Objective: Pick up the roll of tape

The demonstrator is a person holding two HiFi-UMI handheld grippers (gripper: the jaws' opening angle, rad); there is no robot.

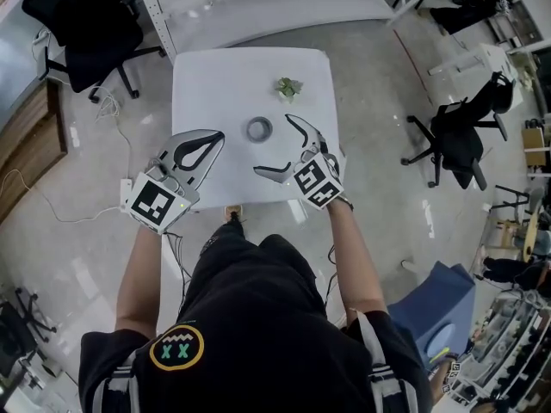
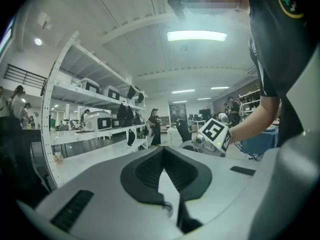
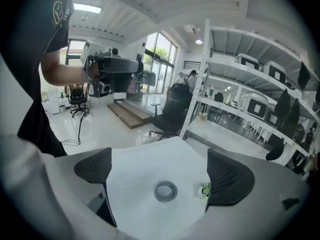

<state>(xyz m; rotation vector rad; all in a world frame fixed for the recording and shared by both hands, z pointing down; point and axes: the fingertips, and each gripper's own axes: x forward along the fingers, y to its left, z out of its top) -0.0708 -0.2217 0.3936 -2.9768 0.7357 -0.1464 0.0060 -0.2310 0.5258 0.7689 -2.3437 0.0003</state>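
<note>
The roll of tape (image 1: 259,129), a grey ring, lies flat near the middle of the white table (image 1: 215,76). In the right gripper view the roll of tape (image 3: 165,190) sits on the table (image 3: 145,174) between and beyond the jaws. My right gripper (image 1: 274,147) hovers just right of and nearer than the roll, open, nothing between its fingers. That right gripper (image 3: 162,171) shows both dark pads spread wide. My left gripper (image 1: 217,137) is over the table's left edge, shut and empty, left of the roll. In its own view the left gripper (image 2: 163,153) points level into the room.
A small potted plant (image 1: 287,86) stands on the table beyond the tape, seen as a plant (image 3: 203,189) by the right pad. Black office chairs (image 1: 82,33) stand at the left and a chair (image 1: 461,136) at the right. White shelving (image 3: 250,99) lies beyond the table.
</note>
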